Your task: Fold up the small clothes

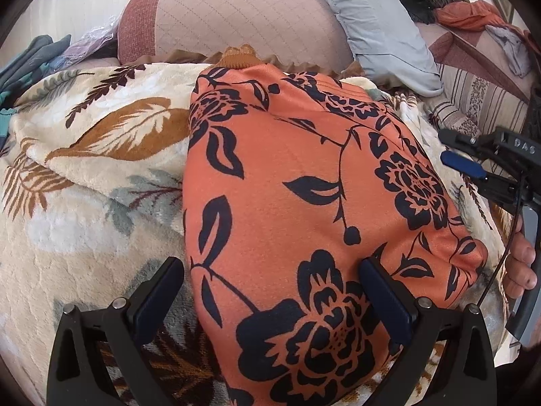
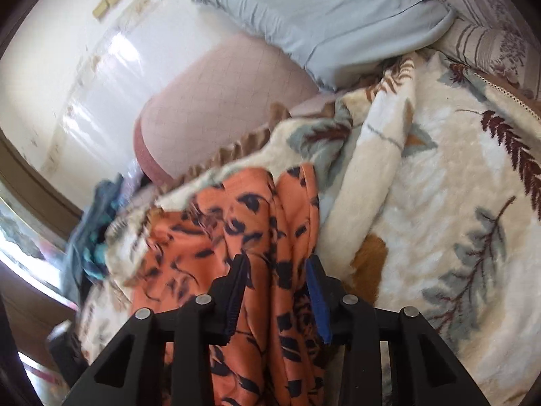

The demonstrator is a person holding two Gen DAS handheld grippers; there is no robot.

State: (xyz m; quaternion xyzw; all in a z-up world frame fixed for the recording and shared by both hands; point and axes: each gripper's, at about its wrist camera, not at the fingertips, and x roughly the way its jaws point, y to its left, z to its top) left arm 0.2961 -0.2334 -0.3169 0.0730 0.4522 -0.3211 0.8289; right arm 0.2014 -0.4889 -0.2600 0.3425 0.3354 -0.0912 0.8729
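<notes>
I see the leaf-print blanket (image 1: 101, 155) covering the bed, and on it the orange floral garment (image 1: 304, 186), lying fairly flat and apparently part-folded; I judge more folds remain. My left gripper (image 1: 270, 301) hangs spread wide over its near edge, empty. My right gripper (image 2: 275, 291) has bunched fabric between its fingers. No containers show.

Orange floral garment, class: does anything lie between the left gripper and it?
Nothing visible does. The left gripper is open, its fingers straddling the near end of the orange floral garment, which lies on the leaf-print blanket.
</notes>
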